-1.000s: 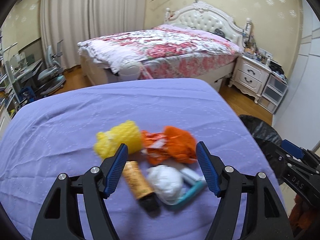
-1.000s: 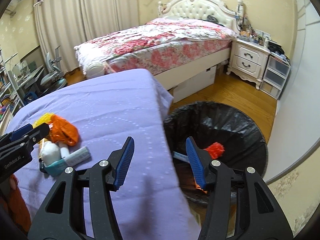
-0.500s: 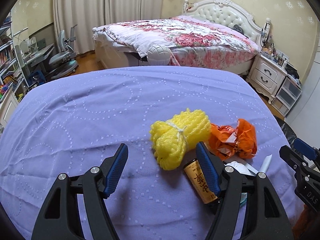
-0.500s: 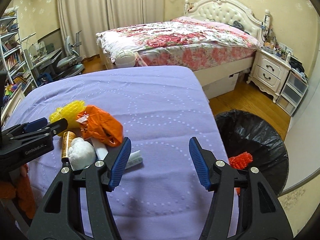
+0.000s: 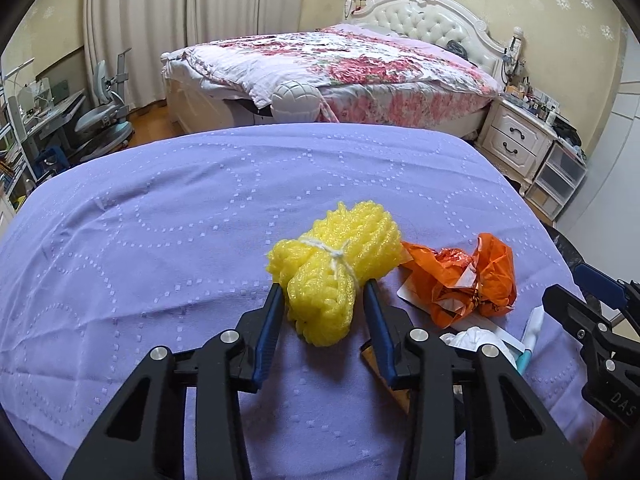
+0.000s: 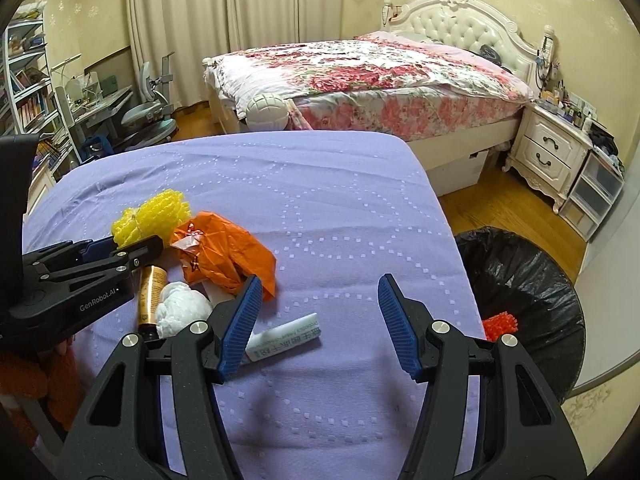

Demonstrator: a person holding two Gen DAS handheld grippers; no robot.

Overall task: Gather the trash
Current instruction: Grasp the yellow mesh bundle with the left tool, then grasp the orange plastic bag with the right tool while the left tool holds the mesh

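A yellow foam net bundle (image 5: 338,268) lies on the purple cloth (image 5: 160,216). My left gripper (image 5: 324,300) has closed around its near end, both pads touching it. It also shows in the right wrist view (image 6: 150,216). Beside it lie an orange plastic bag (image 5: 464,280), a white paper wad (image 6: 180,308), a gold tube (image 6: 150,292) and a white tube (image 6: 284,336). My right gripper (image 6: 320,316) is open and empty above the cloth, right of the pile.
A bin with a black liner (image 6: 524,280) stands on the floor right of the table, with an orange net (image 6: 500,324) inside. A flowered bed (image 5: 340,68) and a white nightstand (image 6: 552,156) stand behind. A desk and chair (image 6: 148,108) are at the back left.
My left gripper has moved left from the paper wad to the yellow bundle and closed its jaws onto it. My right gripper has swung from the bin back over the table.
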